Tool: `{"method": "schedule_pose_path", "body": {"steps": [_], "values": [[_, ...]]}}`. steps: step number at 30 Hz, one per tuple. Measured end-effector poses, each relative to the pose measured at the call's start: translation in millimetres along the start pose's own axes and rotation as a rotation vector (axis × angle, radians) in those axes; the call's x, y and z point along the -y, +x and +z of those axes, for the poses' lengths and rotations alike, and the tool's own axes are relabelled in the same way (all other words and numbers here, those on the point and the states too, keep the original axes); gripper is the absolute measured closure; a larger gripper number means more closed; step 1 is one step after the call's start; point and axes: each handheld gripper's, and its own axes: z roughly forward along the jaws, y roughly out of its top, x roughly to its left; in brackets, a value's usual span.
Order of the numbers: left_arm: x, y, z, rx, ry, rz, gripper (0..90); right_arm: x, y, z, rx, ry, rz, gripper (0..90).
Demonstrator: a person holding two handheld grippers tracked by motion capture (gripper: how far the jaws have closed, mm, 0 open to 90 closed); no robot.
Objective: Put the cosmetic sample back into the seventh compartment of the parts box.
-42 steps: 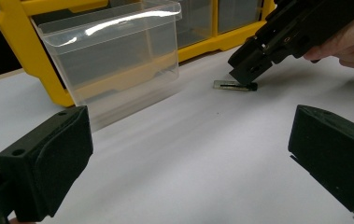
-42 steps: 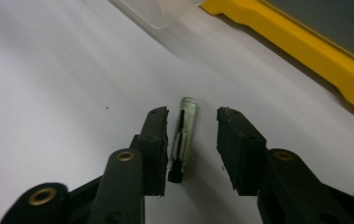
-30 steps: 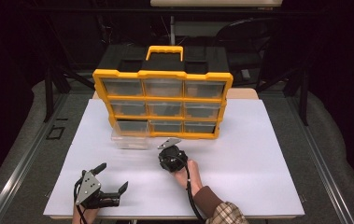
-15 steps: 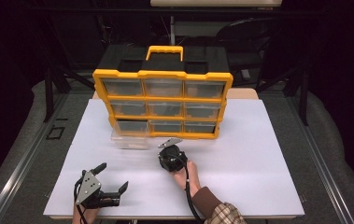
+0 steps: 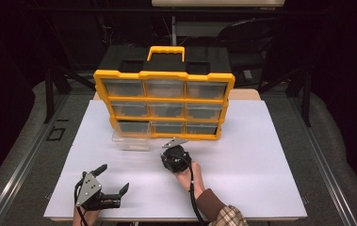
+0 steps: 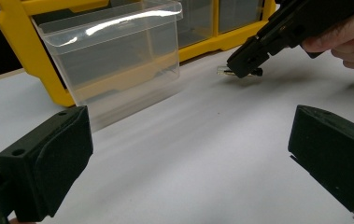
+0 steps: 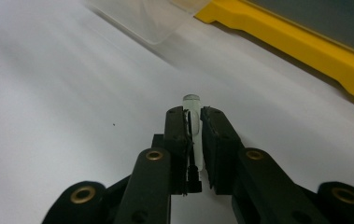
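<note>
A yellow organizer [image 5: 164,101] with several clear drawers stands upright at the back of the white table [image 5: 261,165]. One clear drawer [image 5: 130,140] [image 6: 114,60] sits pulled out on the table in front of its lower left. My right gripper [image 5: 172,144] [image 7: 193,116] is low over the table just right of that drawer, shut on a small clear tube-like part [image 7: 192,101] [image 6: 223,71] whose tip sticks out past the jaws. Near the front left edge my left gripper [image 5: 112,179] [image 6: 188,140] is wide open with nothing between its pads.
The yellow base edge of the organizer [image 7: 305,46] runs close ahead of the right gripper. A black case stands behind the organizer. Bare white table surface lies between the two grippers and to the right.
</note>
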Motion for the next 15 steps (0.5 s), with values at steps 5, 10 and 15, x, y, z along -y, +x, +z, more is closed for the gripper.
{"method": "schedule_pose_path", "body": {"steps": [5, 10, 15], "values": [[-0.1, 0.0, 1.0, 0.001, 0.002, 0.004, 0.0, -0.8, 1.8, -4.2, -0.021, -0.020, -0.016, 80.9], [-0.1, 0.3, 0.2, -0.003, 0.000, 0.000, 0.0, -1.9, 4.9, -6.4, -0.038, -0.027, -0.041, 81.0], [-0.1, -0.3, 2.1, 0.002, 0.005, 0.006, 0.0, -2.1, 5.5, -7.3, -0.041, -0.026, -0.052, 81.1]]}}
